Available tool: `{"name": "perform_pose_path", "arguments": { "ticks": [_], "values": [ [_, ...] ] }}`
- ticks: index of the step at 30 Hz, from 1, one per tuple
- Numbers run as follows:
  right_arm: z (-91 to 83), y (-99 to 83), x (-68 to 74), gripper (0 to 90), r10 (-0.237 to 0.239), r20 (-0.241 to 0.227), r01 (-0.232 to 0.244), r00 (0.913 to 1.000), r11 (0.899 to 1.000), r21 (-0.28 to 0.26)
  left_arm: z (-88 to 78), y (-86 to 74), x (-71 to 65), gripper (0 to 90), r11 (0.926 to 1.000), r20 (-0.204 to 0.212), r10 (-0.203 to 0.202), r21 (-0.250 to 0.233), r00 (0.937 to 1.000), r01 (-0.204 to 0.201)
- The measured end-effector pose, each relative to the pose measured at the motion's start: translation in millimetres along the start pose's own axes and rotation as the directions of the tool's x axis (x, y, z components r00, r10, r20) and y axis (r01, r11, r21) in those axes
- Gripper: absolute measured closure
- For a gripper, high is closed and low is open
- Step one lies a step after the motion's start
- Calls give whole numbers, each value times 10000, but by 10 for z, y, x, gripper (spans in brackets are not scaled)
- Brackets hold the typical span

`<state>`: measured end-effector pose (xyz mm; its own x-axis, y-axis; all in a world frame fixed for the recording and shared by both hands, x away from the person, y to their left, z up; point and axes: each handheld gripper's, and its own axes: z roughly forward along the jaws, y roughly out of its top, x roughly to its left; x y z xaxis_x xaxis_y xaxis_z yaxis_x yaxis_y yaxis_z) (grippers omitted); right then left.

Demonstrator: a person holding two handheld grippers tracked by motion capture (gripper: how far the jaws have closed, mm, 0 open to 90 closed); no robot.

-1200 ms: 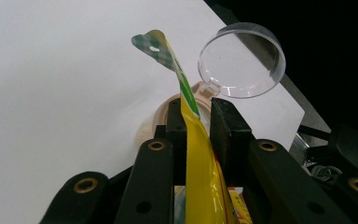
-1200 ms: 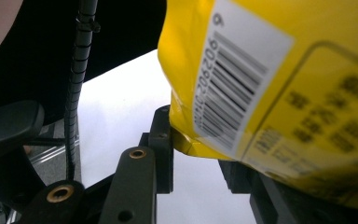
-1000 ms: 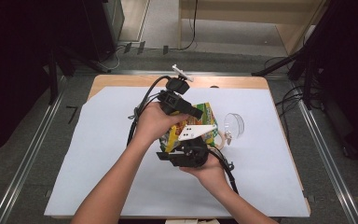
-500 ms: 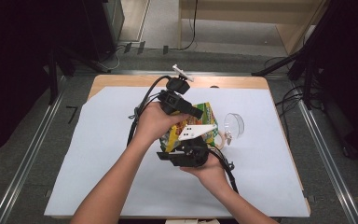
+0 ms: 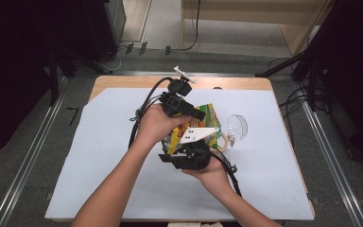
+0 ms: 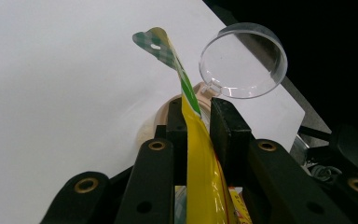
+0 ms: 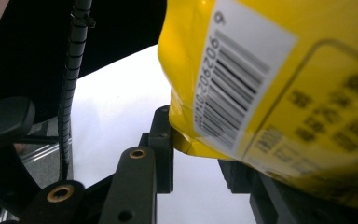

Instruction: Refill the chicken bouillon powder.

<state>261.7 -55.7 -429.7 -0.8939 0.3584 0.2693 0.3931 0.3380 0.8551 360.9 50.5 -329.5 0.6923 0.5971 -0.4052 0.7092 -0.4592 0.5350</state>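
Note:
A yellow and green snack bag [image 5: 203, 124] is held above the middle of the white sheet. My left gripper [image 5: 199, 115] comes at it from the far side. In the left gripper view it [image 6: 198, 112] is shut on the bag's flat top seam [image 6: 186, 100], whose green checked tab sticks up past the jaws. My right gripper [image 5: 179, 144], with the grey three-cornered plate on top, holds the bag from the near side. In the right gripper view it [image 7: 196, 140] pinches the bottom corner of the bag [image 7: 242, 79], barcode side facing me; the right jaw is partly hidden.
A clear round dish [image 5: 237, 126] [image 6: 242, 60] stands on edge just right of the bag, and a tan object [image 6: 165, 109] lies under it. The white sheet [image 5: 99, 156] covers most of the wooden table [image 5: 123, 81]. Black cables trail from both grippers.

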Motion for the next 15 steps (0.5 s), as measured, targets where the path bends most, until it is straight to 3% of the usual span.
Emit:
{"name": "perform_pose_path", "arguments": {
  "ticks": [15],
  "values": [
    [2, 2, 22, 702, -57, -41, 57, 10000, 9999, -128, -23, -6, -3, 783, 9999, -16, 6, -104, 10000, -6]
  ]
}}
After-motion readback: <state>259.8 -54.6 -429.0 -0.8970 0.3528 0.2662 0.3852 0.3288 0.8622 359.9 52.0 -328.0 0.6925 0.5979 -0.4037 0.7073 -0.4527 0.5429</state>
